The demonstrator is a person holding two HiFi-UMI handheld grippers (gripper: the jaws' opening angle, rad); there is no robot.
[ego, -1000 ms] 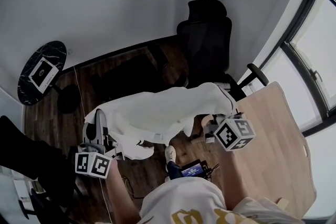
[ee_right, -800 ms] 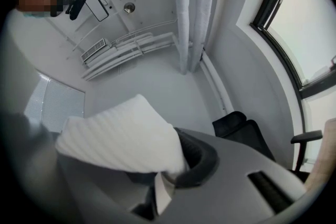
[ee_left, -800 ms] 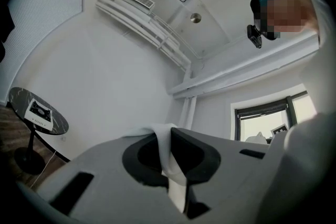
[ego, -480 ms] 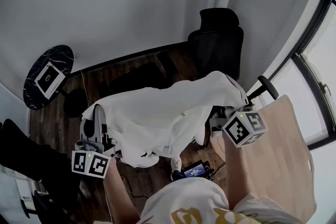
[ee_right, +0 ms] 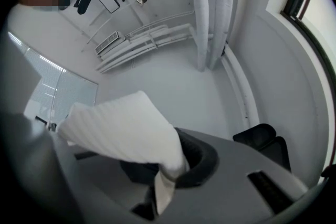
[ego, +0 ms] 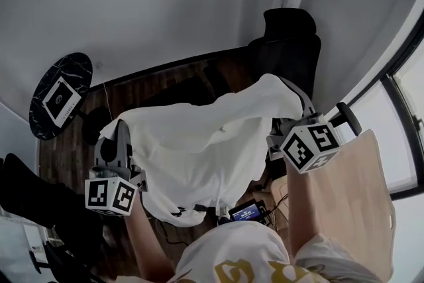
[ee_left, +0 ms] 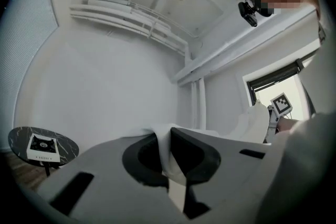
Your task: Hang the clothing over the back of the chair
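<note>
The left tool [ee_left: 170, 155] was clamped shut on a fold of the white clothing [ego: 199, 149], and the fabric ran up between its jaws. The right tool [ee_right: 165, 178] was closed on another edge of the clothing, with a ribbed flap standing out to the left above its jaws. In the head view the clothing was stretched in the air between the two tools, its lower part hanging toward the person's torso. The corner at the right tool overlapped the backrest of the black chair [ego: 291, 50]; contact could not be determined. The chair stood on a dark wooden floor [ego: 165, 86] near a white wall. A light wooden tabletop [ego: 358, 202] lay beneath the right tool. A round dark tabletop [ego: 76, 69] bearing a square card [ego: 58, 99] stood well apart at the left.
</note>
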